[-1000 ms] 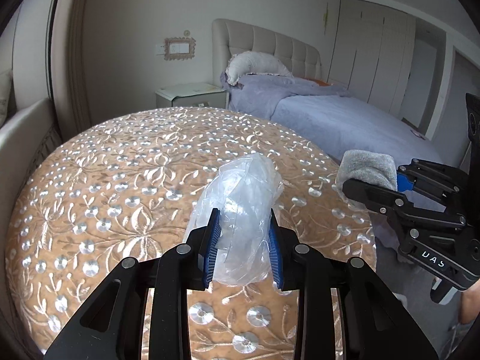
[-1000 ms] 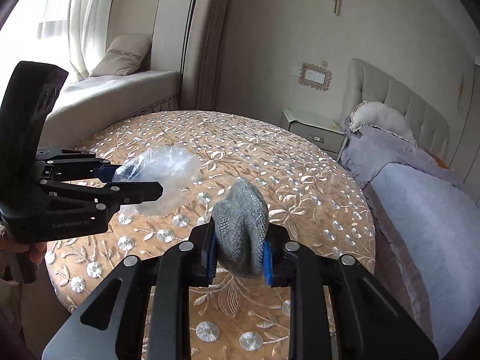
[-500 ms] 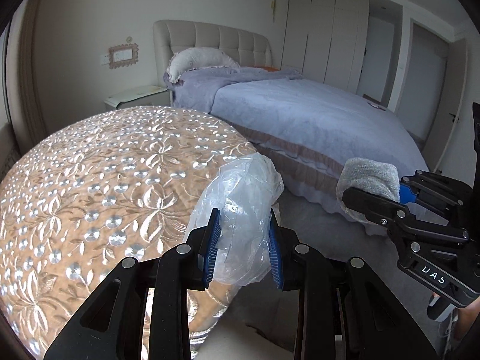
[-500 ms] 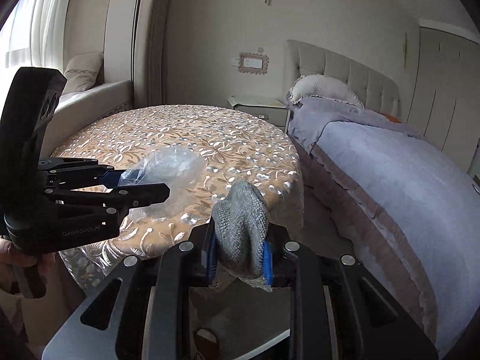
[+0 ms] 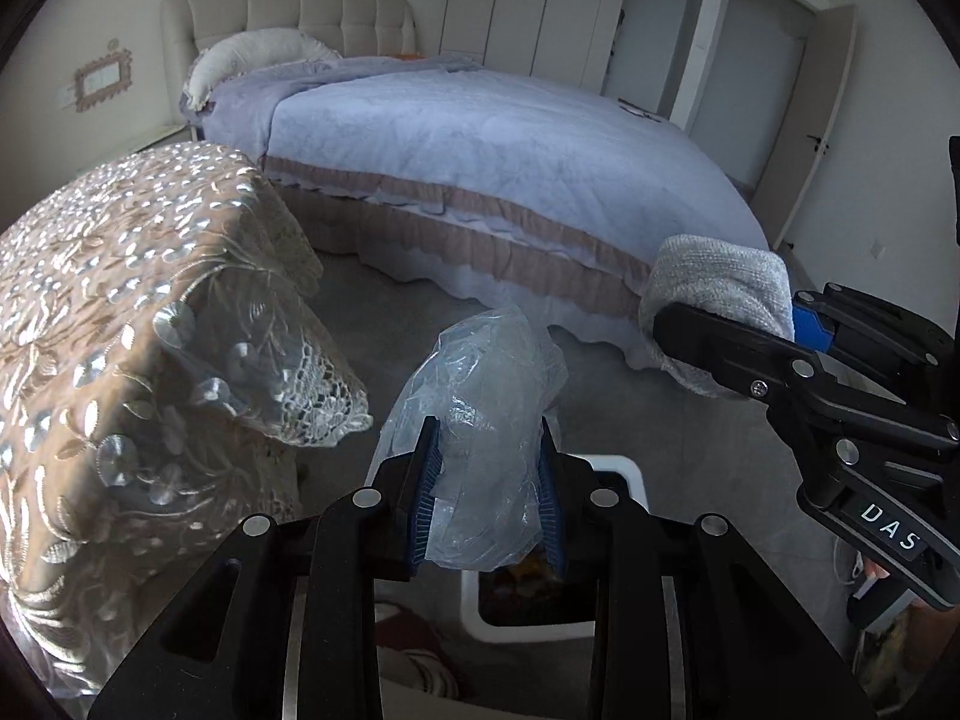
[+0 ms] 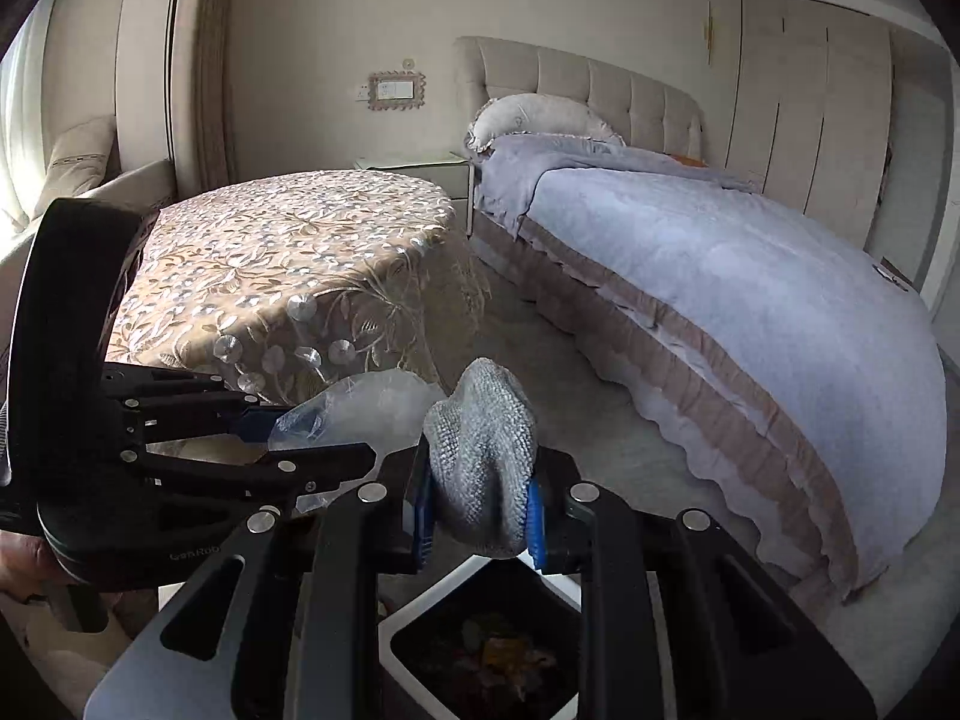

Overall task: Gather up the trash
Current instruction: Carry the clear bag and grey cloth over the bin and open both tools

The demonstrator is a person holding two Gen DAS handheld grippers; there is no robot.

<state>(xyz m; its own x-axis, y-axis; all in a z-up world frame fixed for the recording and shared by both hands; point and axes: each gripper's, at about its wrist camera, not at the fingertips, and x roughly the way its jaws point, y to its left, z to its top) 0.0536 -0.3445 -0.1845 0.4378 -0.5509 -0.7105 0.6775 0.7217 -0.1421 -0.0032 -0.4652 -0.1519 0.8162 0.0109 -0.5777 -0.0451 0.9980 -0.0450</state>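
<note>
My left gripper [image 5: 486,480] is shut on a crumpled clear plastic bag [image 5: 486,396], held in the air over the floor. The right gripper [image 6: 480,498] is shut on a grey knitted cloth [image 6: 483,438]. Below both stands a white-rimmed trash bin [image 6: 414,612] with a dark inside and some scraps in it; in the left wrist view the bin [image 5: 624,471] shows just under the bag. The right gripper [image 5: 714,324] with its cloth [image 5: 720,276] appears at the right of the left wrist view. The left gripper [image 6: 312,432] with the bag [image 6: 372,402] appears at the left of the right wrist view.
A round table under a gold embroidered cloth [image 5: 120,324] stands to the left, its lace hem hanging close to the bin. A bed with a lilac cover [image 6: 750,300] fills the right. Grey floor [image 5: 384,294] runs between them. A nightstand [image 6: 420,171] is behind the table.
Both grippers have swung off the tabletop to the right and downward, carrying the bag and the cloth. The trash bin has come into view beneath them.
</note>
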